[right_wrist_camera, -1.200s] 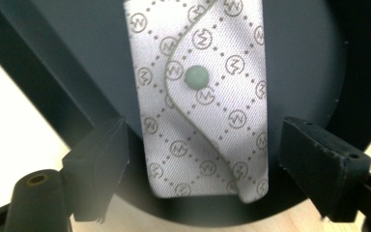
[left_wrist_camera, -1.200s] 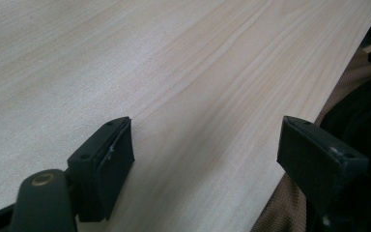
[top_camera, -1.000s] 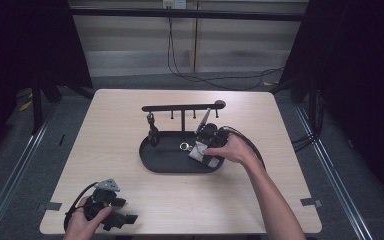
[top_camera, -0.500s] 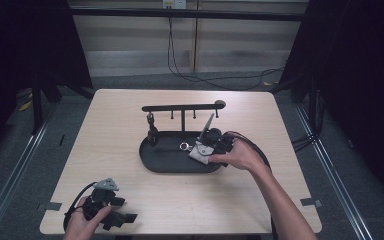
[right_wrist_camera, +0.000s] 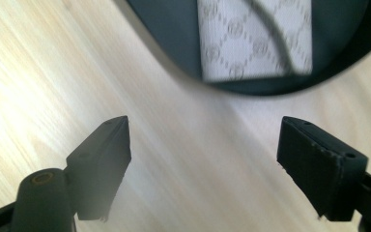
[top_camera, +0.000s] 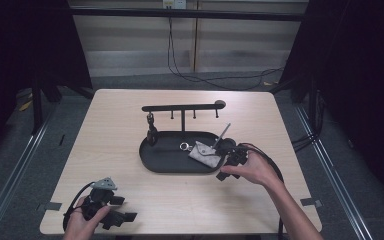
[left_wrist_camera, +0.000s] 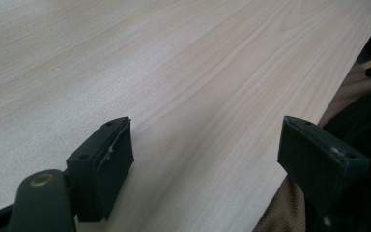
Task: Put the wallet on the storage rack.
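A black oval tray point(top_camera: 155, 155) sits mid-table under a black hook stand point(top_camera: 182, 107). In the tray lie a grey patterned pouch point(top_camera: 204, 153) and a small key ring point(top_camera: 185, 146). My right gripper point(top_camera: 225, 162) is at the tray's right near rim, just off the pouch. In the right gripper view the right gripper point(right_wrist_camera: 205, 125) is open over bare wood, with the pouch point(right_wrist_camera: 232, 43) and the tray rim point(right_wrist_camera: 174, 43) ahead. Its jaws have just been closing, with nothing between them. My left gripper point(top_camera: 125, 217) rests open near the table's front left, and in its own view the left gripper point(left_wrist_camera: 205, 125) holds nothing.
The stand's bar carries several short hooks, and a small dark item point(top_camera: 151, 131) hangs at its left end. The table's front edge point(left_wrist_camera: 314, 106) runs close beside the left gripper. Cables trail from both grippers. Dark floor and metal rails surround the table.
My right hand has drawn the gripper back from above the tray to its right near rim. The pouch now lies uncovered in the tray. The left gripper has not moved.
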The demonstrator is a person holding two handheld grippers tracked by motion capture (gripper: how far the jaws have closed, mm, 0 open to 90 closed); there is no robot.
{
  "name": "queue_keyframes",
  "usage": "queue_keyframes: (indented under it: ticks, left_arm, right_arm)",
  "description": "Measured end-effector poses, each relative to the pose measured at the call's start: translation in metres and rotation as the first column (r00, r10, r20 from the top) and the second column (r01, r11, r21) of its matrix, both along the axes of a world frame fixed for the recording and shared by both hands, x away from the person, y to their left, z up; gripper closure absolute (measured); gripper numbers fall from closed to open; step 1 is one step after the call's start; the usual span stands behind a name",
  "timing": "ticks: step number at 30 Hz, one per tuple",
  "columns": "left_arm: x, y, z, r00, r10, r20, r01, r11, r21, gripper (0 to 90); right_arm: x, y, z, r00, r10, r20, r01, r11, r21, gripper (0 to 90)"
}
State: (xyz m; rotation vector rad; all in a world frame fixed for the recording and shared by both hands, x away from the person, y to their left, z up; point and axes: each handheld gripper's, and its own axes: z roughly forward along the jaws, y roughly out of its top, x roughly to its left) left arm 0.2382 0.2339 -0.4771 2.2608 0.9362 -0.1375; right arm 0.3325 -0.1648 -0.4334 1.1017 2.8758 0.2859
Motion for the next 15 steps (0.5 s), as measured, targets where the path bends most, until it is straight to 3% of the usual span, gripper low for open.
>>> queue_keyframes:
  ticks: [3, 4, 7, 12, 15]
  left_arm:
    - [0.000, 0.000, 0.000, 1.0000, 0.002, 0.001, -0.002, 1.0000, -0.005, 20.0]
    - [0.000, 0.000, 0.000, 1.0000, 0.005, 0.000, -0.005, 1.0000, -0.008, 19.9]
    - [0.000, 0.000, 0.000, 0.9999, 0.011, 0.000, -0.011, 0.9999, -0.012, 19.9]
    - [0.000, 0.001, 0.001, 0.9999, 0.015, 0.004, -0.015, 0.9997, -0.017, 19.9]
    - [0.000, 0.001, 0.001, 0.9997, 0.022, 0.010, -0.022, 0.9998, 0.002, 20.0]
  right_arm:
    - [-0.005, -0.004, -0.001, 1.0000, 0.000, -0.009, 0.000, 1.000, -0.001, 20.3]
    - [-0.011, -0.008, -0.002, 0.9999, -0.008, -0.014, 0.009, 1.000, 0.023, 20.3]
    - [-0.019, -0.016, -0.002, 0.9996, -0.020, -0.017, 0.021, 0.999, 0.036, 20.3]
    - [-0.027, -0.026, -0.004, 0.9988, -0.049, -0.002, 0.050, 0.997, 0.063, 20.2]
    - [-0.037, -0.028, -0.009, 0.9986, -0.052, 0.006, 0.051, 0.996, 0.072, 20.2]
